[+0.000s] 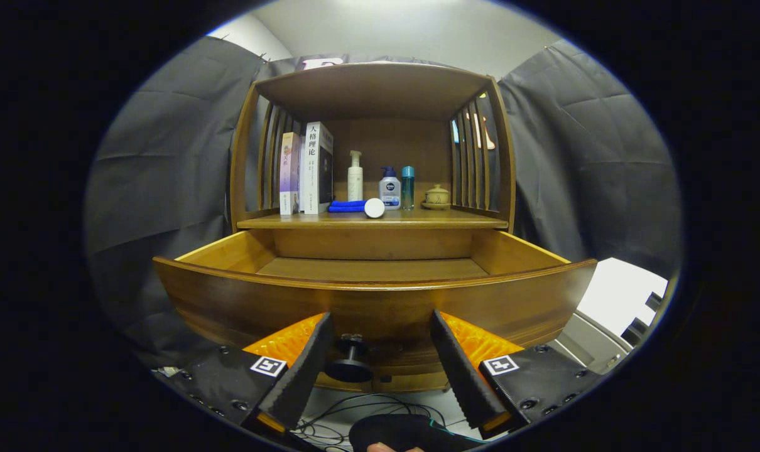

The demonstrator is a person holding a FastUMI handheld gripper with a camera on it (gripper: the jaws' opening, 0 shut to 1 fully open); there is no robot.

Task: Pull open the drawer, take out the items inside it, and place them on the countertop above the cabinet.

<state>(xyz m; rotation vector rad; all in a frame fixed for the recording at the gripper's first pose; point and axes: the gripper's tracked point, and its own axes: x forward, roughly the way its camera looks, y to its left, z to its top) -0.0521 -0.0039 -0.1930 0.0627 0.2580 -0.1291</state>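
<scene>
Dark cloth walls surround a wooden cabinet (374, 157). Before it the gripper (380, 376) hangs with fingers spread apart, the drawer knob (351, 361) between them. Just beyond, the drawer (374, 295) stands pulled open — its visible floor bare. On the countertop (374, 220) above sit books (308, 168), bottles (389, 185), a blue cloth (347, 205) and a white jar (374, 208).

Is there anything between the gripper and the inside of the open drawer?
Only the drawer's own front panel rises between the open gripper and the drawer floor. Its knob sits between the fingers. No items are visible inside the drawer.
</scene>
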